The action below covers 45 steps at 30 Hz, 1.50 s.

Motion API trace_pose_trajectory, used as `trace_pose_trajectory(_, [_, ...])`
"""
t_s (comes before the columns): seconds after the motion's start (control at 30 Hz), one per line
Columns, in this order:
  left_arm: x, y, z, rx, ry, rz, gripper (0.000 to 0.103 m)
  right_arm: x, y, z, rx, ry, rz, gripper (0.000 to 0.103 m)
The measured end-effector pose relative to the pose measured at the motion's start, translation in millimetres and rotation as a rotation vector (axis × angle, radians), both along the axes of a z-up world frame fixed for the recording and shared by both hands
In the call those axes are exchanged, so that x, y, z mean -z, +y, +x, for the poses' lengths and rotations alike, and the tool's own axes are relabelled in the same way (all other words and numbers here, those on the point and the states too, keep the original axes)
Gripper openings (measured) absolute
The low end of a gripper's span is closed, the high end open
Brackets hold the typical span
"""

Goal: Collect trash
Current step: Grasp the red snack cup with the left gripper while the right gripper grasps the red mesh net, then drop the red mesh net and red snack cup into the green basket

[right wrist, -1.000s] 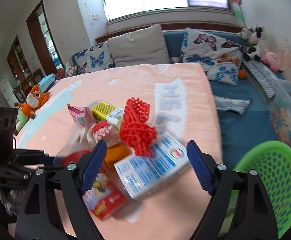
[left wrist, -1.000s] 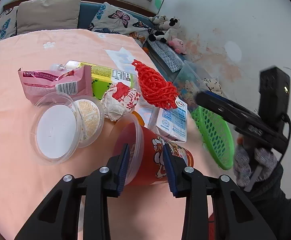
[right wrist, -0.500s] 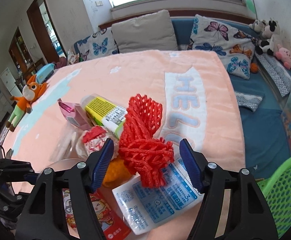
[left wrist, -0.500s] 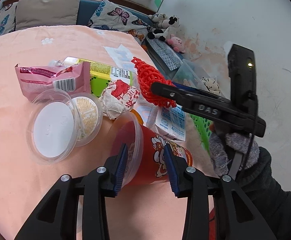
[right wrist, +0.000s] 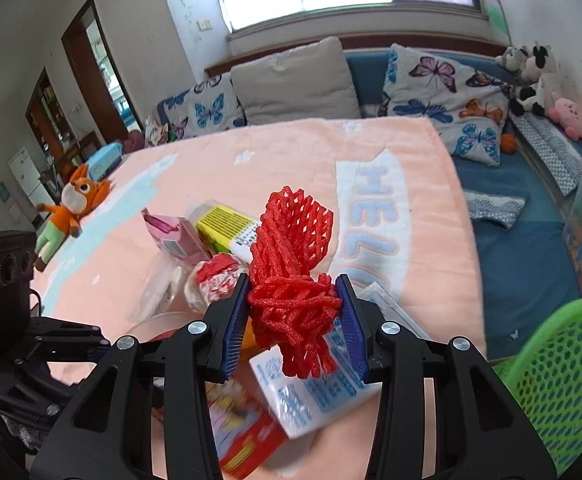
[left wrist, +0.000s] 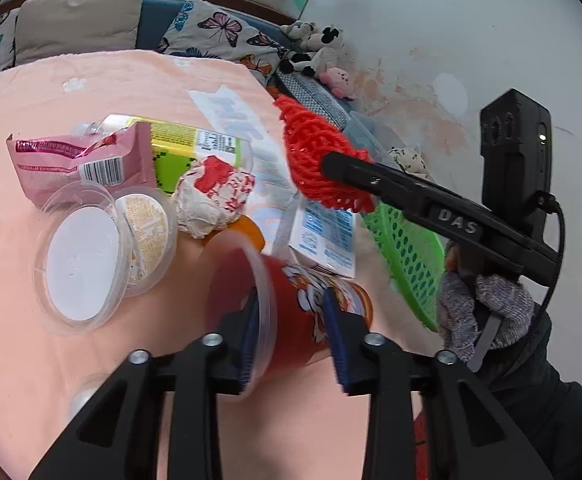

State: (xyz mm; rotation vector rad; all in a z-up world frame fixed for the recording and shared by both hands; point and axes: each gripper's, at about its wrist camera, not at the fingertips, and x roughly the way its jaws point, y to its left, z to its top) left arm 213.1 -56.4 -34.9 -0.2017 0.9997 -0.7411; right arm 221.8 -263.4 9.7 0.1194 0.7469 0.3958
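Trash lies in a heap on the peach table cover (left wrist: pixel 31 360). My right gripper (right wrist: pixel 293 322) is shut on a red foam net (right wrist: pixel 291 276), which also shows in the left wrist view (left wrist: pixel 315 152). My left gripper (left wrist: pixel 291 336) is shut on a red noodle cup (left wrist: pixel 295 312) lying on its side; the cup's side shows in the right wrist view (right wrist: pixel 247 444). A white and blue carton (right wrist: pixel 319 392) lies under the net. A green mesh basket (right wrist: pixel 563 372) sits past the table's right edge and shows in the left wrist view (left wrist: pixel 407 252).
A pink wrapper (left wrist: pixel 79 160), a yellow-green pack (left wrist: pixel 191 144), a crumpled red and white wrapper (left wrist: pixel 215 196) and two clear plastic lids (left wrist: pixel 87 256) lie on the table. A sofa with cushions (right wrist: pixel 295 84) stands behind. An orange plush toy (right wrist: pixel 71 212) lies at far left.
My right gripper has moved in over the pile and closed on the red foam net. My left gripper has tightened on the red cup, which has tipped slightly.
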Motion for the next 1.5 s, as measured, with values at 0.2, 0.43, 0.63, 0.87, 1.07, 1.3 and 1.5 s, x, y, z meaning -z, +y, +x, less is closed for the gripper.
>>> trace_pose_trajectory(0.2, [-10, -3, -16, 0.014, -0.011, -0.036, 0.013, -15, -12, -31, 0.029, -0.034, 0.014, 0.044])
trace_pose_trajectory(0.43, [-26, -10, -36, 0.028, -0.048, -0.057, 0.005, -27, -32, -69, 0.069, -0.066, 0.021, 0.044])
trace_pose_trajectory(0.63, [-48, -20, -53, 0.05, -0.09, -0.082, 0.005, -31, -64, -98, 0.138, -0.077, 0.009, 0.044])
trace_pose_trajectory(0.87, [-71, -48, -56, 0.098, -0.117, -0.137, 0.005, -20, -122, -119, 0.277, -0.052, -0.016, 0.045])
trace_pose_trajectory(1.07, [-82, -88, -49, 0.146, -0.14, -0.139, 0.005, -1, -162, -127, 0.375, -0.012, -0.025, 0.049])
trace_pose_trajectory(1.3, [-82, -132, -43, 0.186, -0.133, -0.118, 0.005, 19, -201, -137, 0.456, 0.012, 0.004, 0.065])
trace_pose_trajectory(1.5, [-77, -167, -38, 0.207, -0.114, -0.101, 0.005, 21, -215, -149, 0.493, 0.01, 0.009, 0.071])
